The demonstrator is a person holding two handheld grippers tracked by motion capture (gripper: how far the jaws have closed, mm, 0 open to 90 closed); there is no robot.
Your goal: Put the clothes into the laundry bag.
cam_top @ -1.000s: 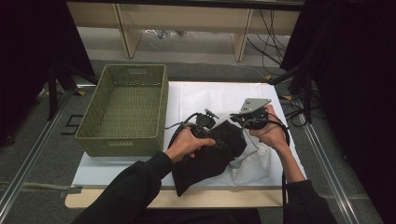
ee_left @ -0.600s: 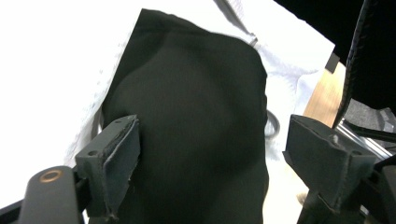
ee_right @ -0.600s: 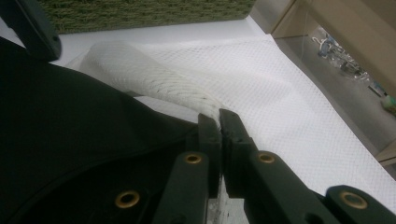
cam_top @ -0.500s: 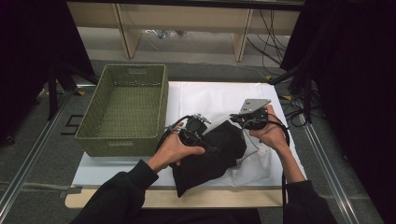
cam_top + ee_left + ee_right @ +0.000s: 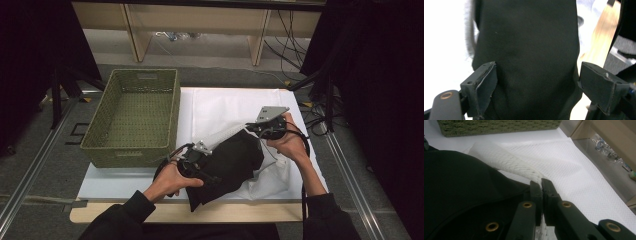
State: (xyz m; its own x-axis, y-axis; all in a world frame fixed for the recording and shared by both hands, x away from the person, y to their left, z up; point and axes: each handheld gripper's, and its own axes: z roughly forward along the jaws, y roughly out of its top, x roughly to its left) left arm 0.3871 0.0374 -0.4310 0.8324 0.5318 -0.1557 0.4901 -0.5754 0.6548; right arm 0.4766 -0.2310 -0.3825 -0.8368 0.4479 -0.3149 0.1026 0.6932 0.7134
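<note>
One crumpled black garment (image 5: pixel 231 162)

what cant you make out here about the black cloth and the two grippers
- High view: whether the left gripper touches the black garment; too small.
- Right gripper view: what the right gripper pinches; its jaws hide it.
- Left gripper view: the garment's lower edge, cut off by the frame.
</note>
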